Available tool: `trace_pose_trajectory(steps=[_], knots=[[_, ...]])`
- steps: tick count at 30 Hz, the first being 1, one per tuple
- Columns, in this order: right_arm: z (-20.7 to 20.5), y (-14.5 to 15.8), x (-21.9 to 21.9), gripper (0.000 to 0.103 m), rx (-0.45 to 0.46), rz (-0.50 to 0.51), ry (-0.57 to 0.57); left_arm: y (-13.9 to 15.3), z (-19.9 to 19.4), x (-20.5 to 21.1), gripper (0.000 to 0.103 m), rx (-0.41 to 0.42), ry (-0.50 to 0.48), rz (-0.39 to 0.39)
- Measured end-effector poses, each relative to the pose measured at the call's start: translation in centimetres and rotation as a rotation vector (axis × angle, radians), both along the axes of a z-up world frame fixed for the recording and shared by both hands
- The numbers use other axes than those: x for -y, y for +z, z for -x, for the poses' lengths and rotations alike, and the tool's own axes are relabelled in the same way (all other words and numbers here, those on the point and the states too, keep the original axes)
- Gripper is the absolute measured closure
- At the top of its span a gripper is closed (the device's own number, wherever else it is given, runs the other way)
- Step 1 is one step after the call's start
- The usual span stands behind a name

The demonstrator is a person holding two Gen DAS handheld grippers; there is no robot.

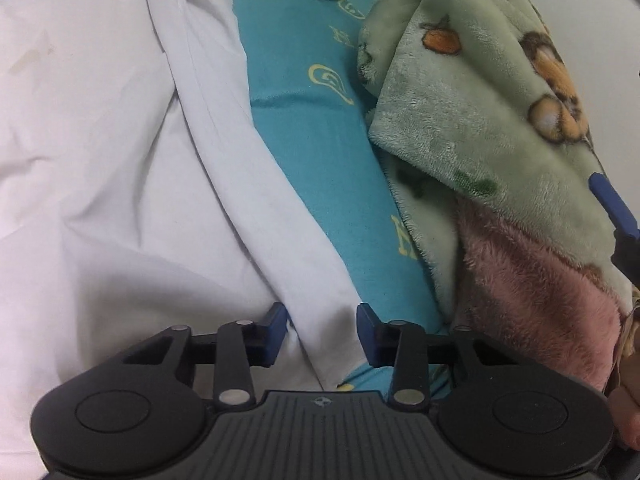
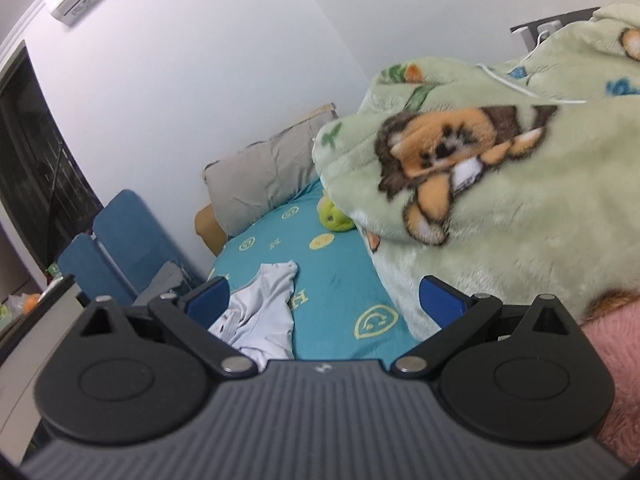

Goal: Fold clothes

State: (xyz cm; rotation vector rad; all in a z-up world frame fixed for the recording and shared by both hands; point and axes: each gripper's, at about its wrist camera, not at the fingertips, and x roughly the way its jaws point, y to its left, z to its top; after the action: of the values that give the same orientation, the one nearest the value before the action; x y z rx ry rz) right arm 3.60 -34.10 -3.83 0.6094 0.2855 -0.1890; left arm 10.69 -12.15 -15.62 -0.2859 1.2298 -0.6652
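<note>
1. The left gripper [image 1: 322, 330] is pointing down at the pale garment [image 1: 224, 152] lying on the bed's teal sheet [image 1: 316, 152]. A fold of the garment's long edge is sitting between its blue pads [image 1: 276, 330], but whether they are pressing on the cloth I cannot tell; the risk is that it is pinching only a thin layer, which is likely to be slipping free once lifted.
2. The pads are also sitting right at the garment's edge over the sheet, so the grip may be catching the sheet too and dragging it up with the fold.
3. The right gripper [image 2: 324, 300] is hovering released, with nothing between its jaws, near the bed's side edge where the garment [image 2: 264, 308] is lying crumpled.
4. The green fleece blanket [image 2: 500, 200] is piling up just beside the garment; a wide swing may be snagging it or pulling it over the cloth.
5. A green plush toy [image 2: 334, 216] is resting towards the pillow [image 2: 264, 176] end, well apart, and posing little trouble.
</note>
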Motion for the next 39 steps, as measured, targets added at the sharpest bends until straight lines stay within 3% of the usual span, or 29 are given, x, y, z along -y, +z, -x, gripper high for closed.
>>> trace_pose_trajectory(steps=[4, 9, 17, 19, 20, 23, 25, 26, 27, 34, 36, 39], knots=[[-0.9, -0.5, -0.5, 0.000, -0.031, 0.011, 0.024, -0.3, -0.3, -0.6, 0.100, -0.015, 0.010, 0.051], [-0.9, -0.7, -0.6, 0.000, -0.041, -0.001, 0.032, 1.0, -0.1, -1.1, 0.100, 0.017, -0.005, 0.099], [-1.2, -0.8, -1.1, 0.000, -0.064, 0.004, 0.032, 0.2, -0.5, -1.3, 0.100, -0.054, 0.027, 0.125], [-1.3, -0.9, -1.3, 0.000, -0.072, 0.011, 0.032, -0.7, -0.7, -1.3, 0.094, -0.082, 0.039, 0.116], [-1.4, -0.9, -1.4, 0.000, -0.076, 0.016, 0.032, -1.2, -0.8, -1.3, 0.086, -0.094, 0.044, 0.113], [-1.5, -1.0, -1.8, 0.000, -0.087, 0.033, 0.032, -2.2, -1.1, -1.4, 0.079, -0.120, 0.049, 0.127], [-1.7, -1.1, -2.0, 0.000, -0.096, 0.044, 0.030, -2.3, -1.1, -1.7, 0.080, -0.126, 0.057, 0.154], [-1.8, -1.1, -2.1, 0.000, -0.101, 0.048, 0.028, -2.3, -1.1, -1.8, 0.087, -0.128, 0.059, 0.165], [-1.9, -1.1, -2.1, 0.000, -0.107, 0.053, 0.026, -1.9, -1.1, -2.0, 0.103, -0.122, 0.053, 0.169], [-2.0, -1.2, -2.1, 0.000, -0.112, 0.053, 0.021, 4.9, -0.4, -5.7, 0.101, -0.036, 0.039, 0.251], [-2.1, -1.2, -2.1, 0.000, -0.116, 0.053, 0.025, 6.8, -0.2, -8.1, 0.101, -0.021, 0.053, 0.238], [-2.3, -1.2, -2.2, 0.000, -0.123, 0.049, 0.040, 7.6, -0.1, -12.1, 0.101, -0.030, 0.093, 0.155]])
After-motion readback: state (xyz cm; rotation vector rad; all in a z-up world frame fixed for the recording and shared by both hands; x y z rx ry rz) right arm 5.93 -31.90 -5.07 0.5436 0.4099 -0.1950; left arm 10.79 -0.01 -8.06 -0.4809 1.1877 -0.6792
